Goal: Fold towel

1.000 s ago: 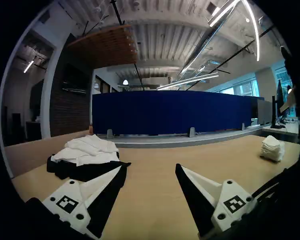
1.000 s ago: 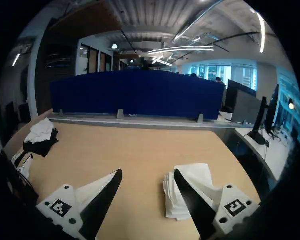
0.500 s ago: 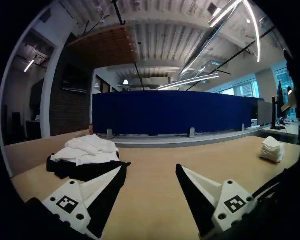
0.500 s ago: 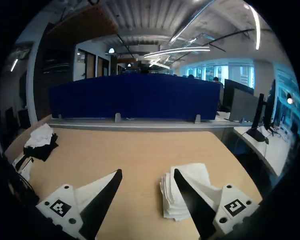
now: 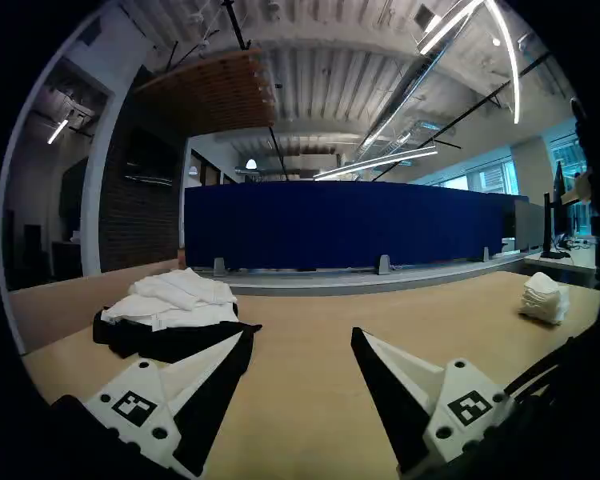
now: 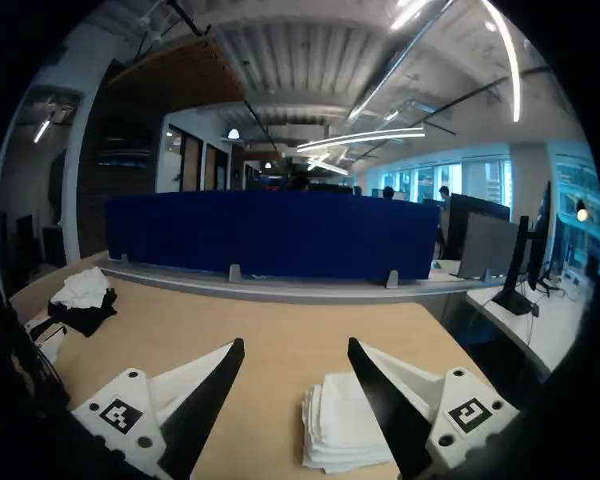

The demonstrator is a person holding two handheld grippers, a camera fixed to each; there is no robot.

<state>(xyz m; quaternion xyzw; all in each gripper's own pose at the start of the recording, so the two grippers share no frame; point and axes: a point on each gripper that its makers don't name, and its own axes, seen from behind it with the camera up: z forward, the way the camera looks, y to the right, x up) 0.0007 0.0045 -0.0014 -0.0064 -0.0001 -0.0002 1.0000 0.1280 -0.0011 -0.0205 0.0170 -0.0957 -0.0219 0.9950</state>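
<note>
- The left gripper (image 5: 298, 336) hangs just above a pale wooden table (image 5: 316, 408). Its 2 fingers stand wide apart, with nothing between them but bare wood.
- In the left gripper view, a loose pile (image 5: 176, 294) of white towels lies ahead and to the left of that gripper. The pile is crumpled, not folded.
- The pile rests on a black cloth (image 5: 132, 340), which spreads out under it and reaches toward the tip of the left-hand finger. I cannot tell whether the finger touches the cloth.
- A stack (image 5: 545, 298) of folded white towels sits far off at the right side of the table, well apart from the pile.
- The right gripper (image 6: 295, 344) is also spread wide and grips nothing.
- In the right gripper view, the stack (image 6: 336, 420) lies close in front, low down, with its right side hidden behind the right-hand finger. I cannot tell whether the finger touches it.
- From there, the pile (image 6: 82, 286) and black cloth (image 6: 84, 318) show small at the far left of the table (image 6: 284, 336).
- A long blue divider (image 6: 268, 236) runs along the far edge of the table, on a grey rail.
- To the right, beyond the table, a monitor (image 6: 480, 246) stands on another desk.
</note>
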